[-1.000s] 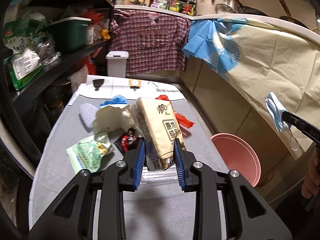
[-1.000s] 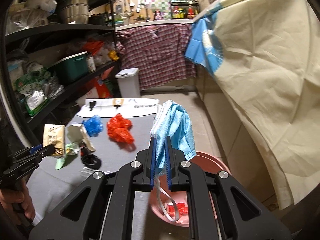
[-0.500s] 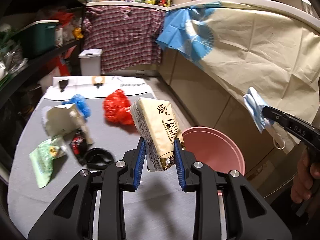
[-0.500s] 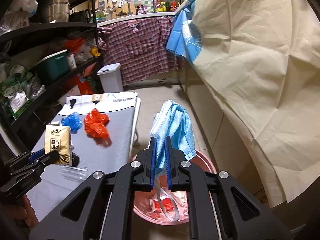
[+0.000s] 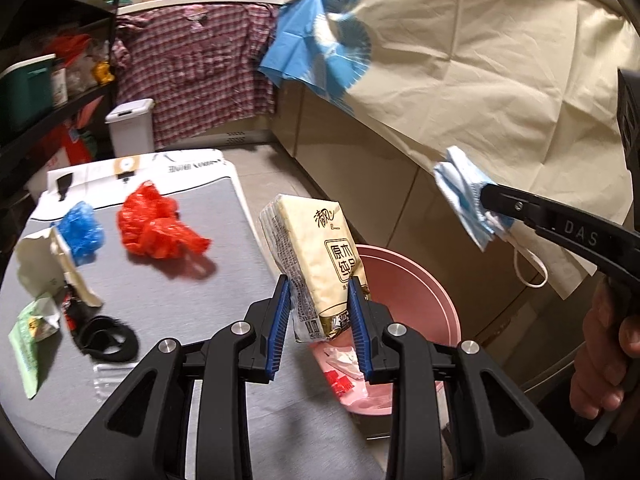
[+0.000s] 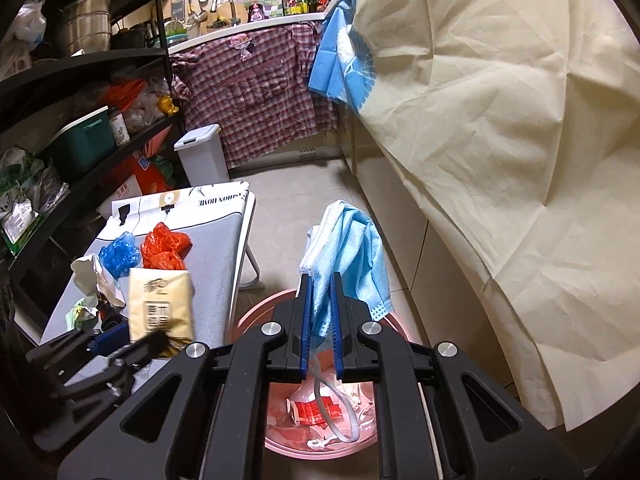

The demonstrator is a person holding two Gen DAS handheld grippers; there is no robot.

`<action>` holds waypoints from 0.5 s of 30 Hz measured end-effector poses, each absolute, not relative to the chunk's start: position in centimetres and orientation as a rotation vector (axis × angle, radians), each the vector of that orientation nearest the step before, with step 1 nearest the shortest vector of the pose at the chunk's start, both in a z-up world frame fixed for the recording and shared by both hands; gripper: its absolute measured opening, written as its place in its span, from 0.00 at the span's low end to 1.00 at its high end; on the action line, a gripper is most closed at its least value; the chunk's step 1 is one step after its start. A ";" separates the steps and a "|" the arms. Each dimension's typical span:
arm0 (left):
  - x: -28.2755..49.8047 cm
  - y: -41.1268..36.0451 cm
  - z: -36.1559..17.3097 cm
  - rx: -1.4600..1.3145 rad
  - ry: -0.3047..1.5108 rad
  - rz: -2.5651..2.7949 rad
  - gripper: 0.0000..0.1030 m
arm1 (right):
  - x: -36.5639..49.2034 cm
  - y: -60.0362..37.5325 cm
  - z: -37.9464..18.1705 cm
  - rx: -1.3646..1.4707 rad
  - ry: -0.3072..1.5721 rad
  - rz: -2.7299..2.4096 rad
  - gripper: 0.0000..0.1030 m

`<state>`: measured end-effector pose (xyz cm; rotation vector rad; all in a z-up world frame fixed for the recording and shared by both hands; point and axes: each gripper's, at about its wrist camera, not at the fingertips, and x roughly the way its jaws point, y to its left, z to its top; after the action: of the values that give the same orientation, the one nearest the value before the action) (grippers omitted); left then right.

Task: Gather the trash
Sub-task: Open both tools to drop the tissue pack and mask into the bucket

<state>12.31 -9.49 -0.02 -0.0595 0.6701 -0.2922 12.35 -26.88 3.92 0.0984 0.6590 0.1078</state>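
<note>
Left wrist view, counted: one left gripper (image 5: 320, 320), its blue fingers (image 5: 278, 328) clamped on the lower end of one cream tissue pack (image 5: 316, 248), held tilted in the air over the tabletop's right edge and the near rim of the basin. One right gripper (image 5: 486, 196) at the right, gripped by a hand (image 5: 604, 364), pinching one blue face mask (image 5: 464, 196) with a white ear loop dangling.

On the grey tabletop (image 5: 200, 280): one red plastic bag (image 5: 156, 228), one blue plastic bag (image 5: 82, 230), one torn white paper wrapper (image 5: 48, 252), one green packet (image 5: 28, 344), one black ring-shaped item (image 5: 106, 338), one clear plastic scrap (image 5: 108, 372).

Container: one pink basin (image 5: 424, 300) on the floor beside the tabletop, holding white and red wrapper scraps.

Right wrist view: right gripper (image 6: 320, 316) with fingers closed tight on the mask (image 6: 352, 252), directly above the basin (image 6: 248, 320); this view alone looks straight down into the basin, showing a red-and-white wrapper (image 6: 316, 410) among other scraps. It also shows one white lidded bin (image 6: 200, 156), a green box (image 6: 84, 140) on the black shelving, and the tissue pack (image 6: 160, 304) from its printed face.
</note>
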 end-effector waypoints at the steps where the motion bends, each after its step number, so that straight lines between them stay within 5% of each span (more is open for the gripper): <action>1: 12.5 -9.8 -0.3 -0.052 0.676 -0.296 0.28 | 12.5 -26.9 3.8 0.100 0.662 0.109 0.09; 15: 14.9 -12.4 -3.4 -0.041 0.772 -0.334 0.28 | 14.7 -27.2 2.1 0.122 0.724 0.106 0.09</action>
<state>14.88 -12.45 -3.38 -0.0413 0.7725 -0.3340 14.67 -27.24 2.06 0.1217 0.7237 0.1058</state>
